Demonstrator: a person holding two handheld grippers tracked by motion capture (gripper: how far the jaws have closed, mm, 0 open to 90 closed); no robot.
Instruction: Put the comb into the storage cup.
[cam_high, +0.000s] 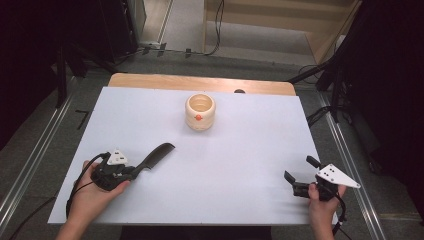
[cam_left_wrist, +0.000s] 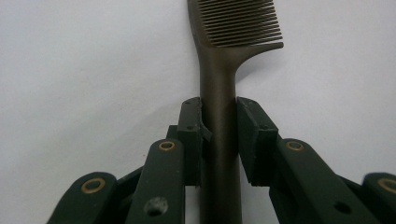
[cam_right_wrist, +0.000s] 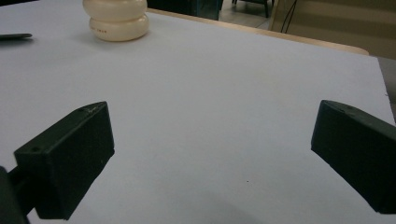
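A big white sheet (cam_high: 210, 165) covers most of the wooden table (cam_high: 200, 82). Near its far edge, in the middle, stands a round cream pot (cam_high: 200, 112) with an open top and a small orange mark on its near side. The right gripper view shows the pot (cam_right_wrist: 116, 19) from the side — two fat rings, one on top of the other.

At the near left lies a dark comb (cam_high: 154, 156). Its long side runs from near left to far right, with the toothed end pointing toward the pot. The left gripper (cam_high: 131, 171) pinches its handle. The left gripper view shows the comb (cam_left_wrist: 219, 93) up close — the fine teeth sit on one side, and the two jaws press on the handle.

The right gripper (cam_high: 299, 173) is at the near right, jaws spread wide apart, holding nothing.
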